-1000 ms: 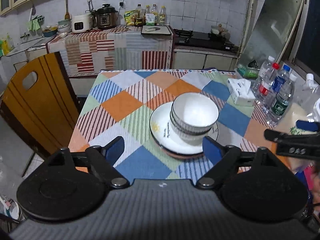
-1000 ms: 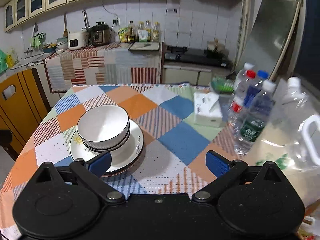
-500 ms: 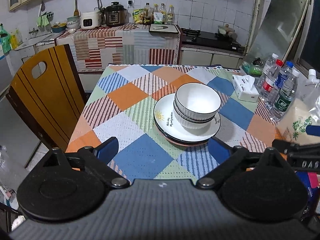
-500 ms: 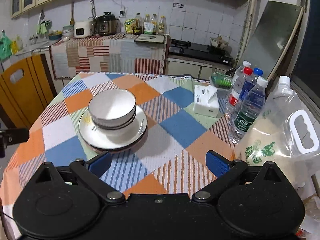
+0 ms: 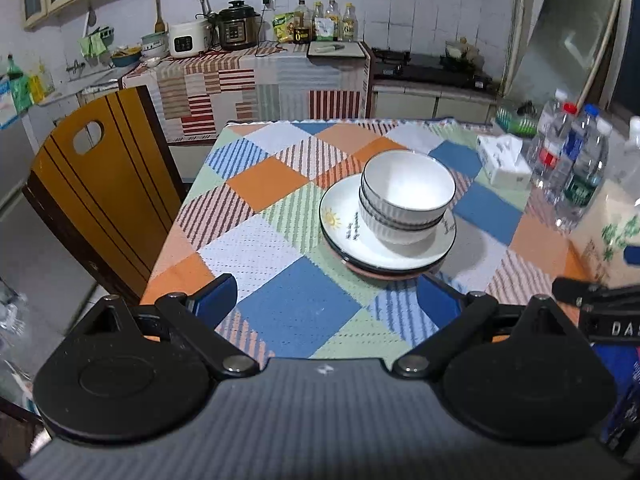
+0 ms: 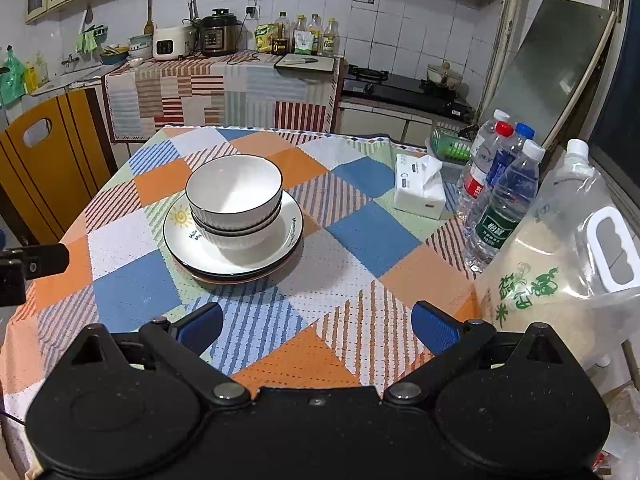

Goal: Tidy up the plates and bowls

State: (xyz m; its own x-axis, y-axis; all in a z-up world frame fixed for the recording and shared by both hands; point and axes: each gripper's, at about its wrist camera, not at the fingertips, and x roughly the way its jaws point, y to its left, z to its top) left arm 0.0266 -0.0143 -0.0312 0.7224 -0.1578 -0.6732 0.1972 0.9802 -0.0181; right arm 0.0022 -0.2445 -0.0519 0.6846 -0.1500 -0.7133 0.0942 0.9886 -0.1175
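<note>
white ribbed bowls (image 6: 234,200) with dark rims sit nested upright, open side up, on a stack of plates (image 6: 224,258). the top plate is white with a sun drawing and lettering; an orange-brown plate edge shows beneath. the stack rests mid-table.

On the table (image 6: 344,276) the near part of the checked cloth is bare, so a gripper can pass there freely. The stack of bowls (image 6: 236,204) on plates (image 6: 236,260) stands left of the middle and blocks that part. At the right edge stand the water bottles (image 6: 504,200), a tissue pack (image 6: 420,192) and a big rice bag (image 6: 560,272), close together. Between the stack and these things a wide strip of cloth stays free. A wooden chair (image 5: 100,192) stands near the table's left side; it is perhaps touching it.
</note>
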